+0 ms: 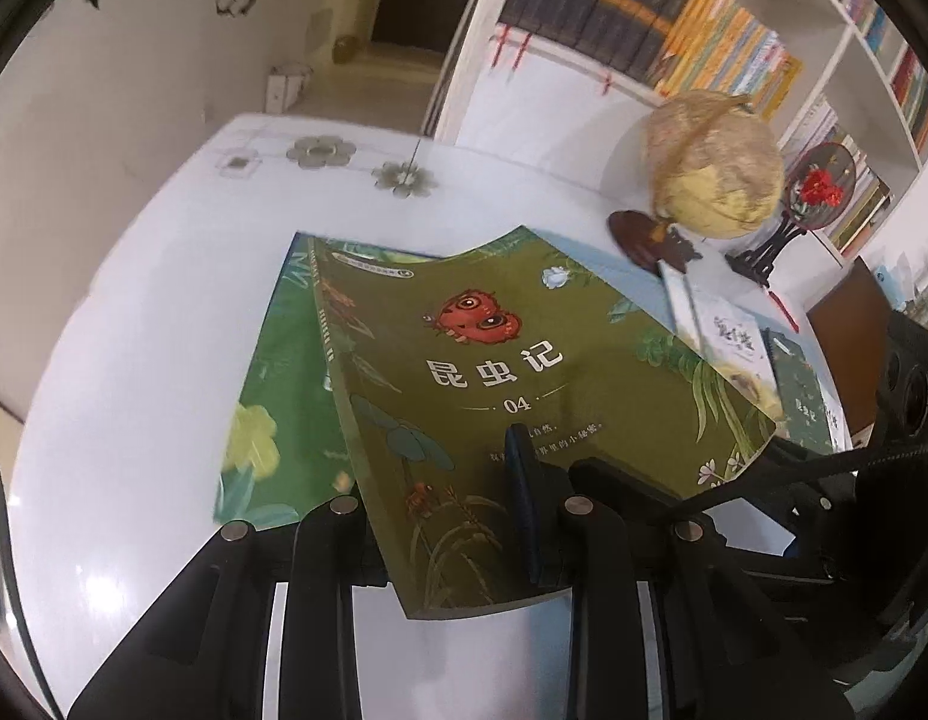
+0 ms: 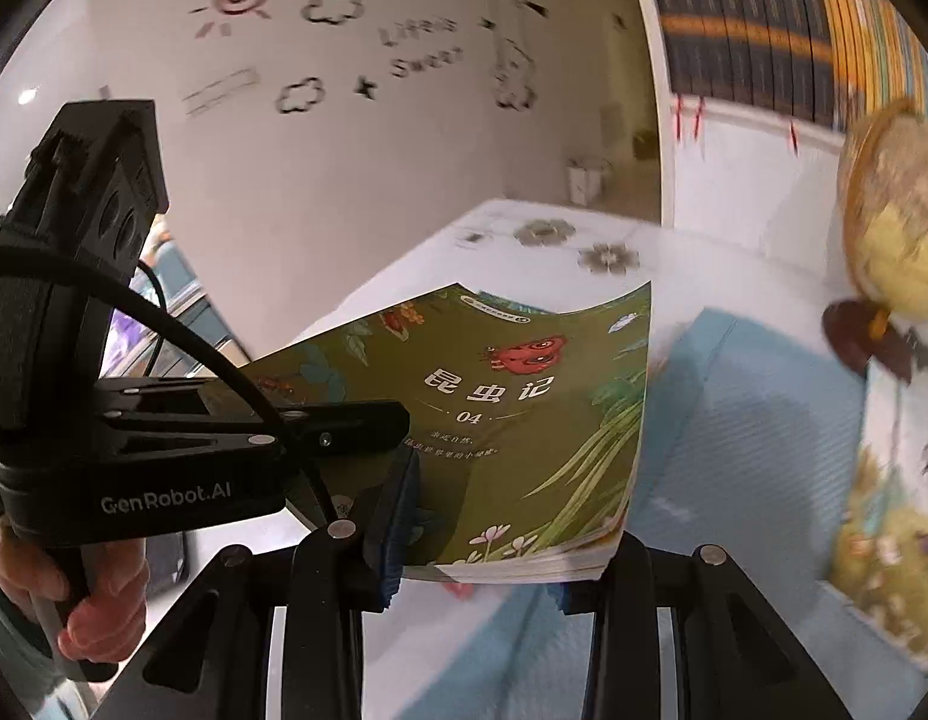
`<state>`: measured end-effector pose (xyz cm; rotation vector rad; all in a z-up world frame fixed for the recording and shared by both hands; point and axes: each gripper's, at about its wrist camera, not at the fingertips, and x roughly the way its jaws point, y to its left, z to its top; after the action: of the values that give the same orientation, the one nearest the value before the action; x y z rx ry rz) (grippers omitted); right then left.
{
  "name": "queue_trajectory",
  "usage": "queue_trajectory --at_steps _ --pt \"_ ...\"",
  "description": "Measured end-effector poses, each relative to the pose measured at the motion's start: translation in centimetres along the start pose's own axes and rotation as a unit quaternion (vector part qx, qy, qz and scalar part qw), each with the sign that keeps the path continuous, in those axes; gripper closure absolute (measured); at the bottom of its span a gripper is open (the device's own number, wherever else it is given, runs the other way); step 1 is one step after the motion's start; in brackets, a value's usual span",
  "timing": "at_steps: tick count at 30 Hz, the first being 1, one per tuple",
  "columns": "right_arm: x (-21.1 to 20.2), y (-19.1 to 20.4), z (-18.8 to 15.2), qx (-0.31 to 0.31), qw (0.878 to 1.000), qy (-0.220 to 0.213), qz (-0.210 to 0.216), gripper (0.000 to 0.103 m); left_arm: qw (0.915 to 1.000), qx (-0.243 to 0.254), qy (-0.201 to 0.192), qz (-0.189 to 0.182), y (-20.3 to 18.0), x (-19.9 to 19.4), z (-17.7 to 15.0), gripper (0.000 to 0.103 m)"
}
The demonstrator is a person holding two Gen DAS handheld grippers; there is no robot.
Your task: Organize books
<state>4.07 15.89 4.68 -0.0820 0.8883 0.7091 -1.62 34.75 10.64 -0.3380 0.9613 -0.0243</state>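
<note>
An olive-green book numbered 04 [image 1: 523, 372] with a red insect on its cover is held tilted above the white table [image 1: 134, 360]. My left gripper [image 1: 464, 516] is shut on its near edge, one blue pad on the cover. It also shows in the right wrist view [image 2: 523, 396], where the left gripper [image 2: 368, 438] clamps its left side. My right gripper [image 2: 481, 546] is open, its fingers to either side of the book's page edge. A brighter green book [image 1: 266, 408] lies flat under it. More books [image 1: 733, 342] lie to the right.
A globe on a wooden stand [image 1: 709, 174] and a round embroidered ornament [image 1: 817, 186] stand at the table's far right. White bookshelves filled with books [image 1: 673, 18] rise behind. A light-blue mat [image 2: 751, 420] lies on the table under the right gripper.
</note>
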Motion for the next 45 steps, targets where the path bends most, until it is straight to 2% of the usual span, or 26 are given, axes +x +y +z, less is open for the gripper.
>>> queue_trajectory --at_steps 5,8,12,15,17,19,21,24,27,31,34,36,39,42,44,45 --pt "3.0 0.4 -0.2 0.045 0.999 0.008 -0.021 0.068 0.9994 -0.015 0.023 -0.023 3.7 2.4 0.7 0.076" --pt "4.0 1.1 -1.1 0.063 0.998 0.018 -0.018 0.068 0.9986 -0.027 0.041 -0.021 5.3 3.0 0.8 0.075" --pt "5.5 2.2 -1.5 0.063 0.997 0.037 -0.032 0.068 0.9977 -0.048 0.049 -0.001 7.8 3.3 0.5 0.075" --pt "6.4 2.4 -1.6 0.064 0.996 0.053 -0.037 0.068 0.9959 -0.051 0.066 0.034 9.0 3.6 0.2 0.075" --pt "7.1 2.6 -1.8 0.057 0.995 0.072 -0.037 0.067 0.9956 -0.069 0.061 0.018 9.8 3.0 0.0 0.075" --pt "7.4 2.7 -2.2 0.053 0.994 0.086 -0.033 0.066 0.9953 -0.081 0.046 0.027 10.1 2.1 -0.1 0.075" --pt "7.4 2.8 -2.6 0.054 0.991 0.116 -0.024 0.061 0.9963 -0.068 0.034 0.041 9.7 0.9 -0.2 0.075" --pt "5.2 2.5 -4.2 0.040 0.988 0.143 -0.041 0.057 0.9984 -0.033 0.025 0.039 7.8 -0.4 -0.1 0.073" --pt "1.6 1.1 -7.0 0.047 0.985 0.147 -0.072 0.048 0.9997 -0.010 0.022 0.003 4.9 -0.8 0.0 0.070" --pt "-3.3 -2.5 -9.7 0.081 0.977 0.152 -0.127 0.048 0.9980 0.025 0.035 -0.047 -0.8 0.3 0.0 0.066" --pt "-7.6 -6.5 -10.7 0.129 0.966 0.137 -0.177 0.048 0.9929 0.062 0.050 -0.088 -6.5 1.2 -0.5 0.065" --pt "-10.4 -8.9 -10.9 0.159 0.960 0.116 -0.201 0.048 0.9898 0.086 0.055 -0.100 -9.8 1.5 -1.0 0.060" --pt "-14.8 -12.9 -11.2 0.195 0.947 0.087 -0.238 0.045 0.9828 0.119 0.071 -0.122 -15.5 2.0 -1.8 0.060" --pt "-18.3 -16.7 -11.6 0.210 0.939 0.064 -0.266 0.036 0.9806 0.126 0.051 -0.141 -20.2 1.3 -2.2 0.060" --pt "-20.5 -19.4 -12.2 0.214 0.935 0.049 -0.279 0.028 0.9791 0.144 0.043 -0.137 -23.2 1.4 -2.3 0.055" --pt "-21.7 -21.2 -12.6 0.217 0.932 0.044 -0.286 0.024 0.9782 0.155 0.042 -0.131 -25.1 1.7 -2.3 0.038"
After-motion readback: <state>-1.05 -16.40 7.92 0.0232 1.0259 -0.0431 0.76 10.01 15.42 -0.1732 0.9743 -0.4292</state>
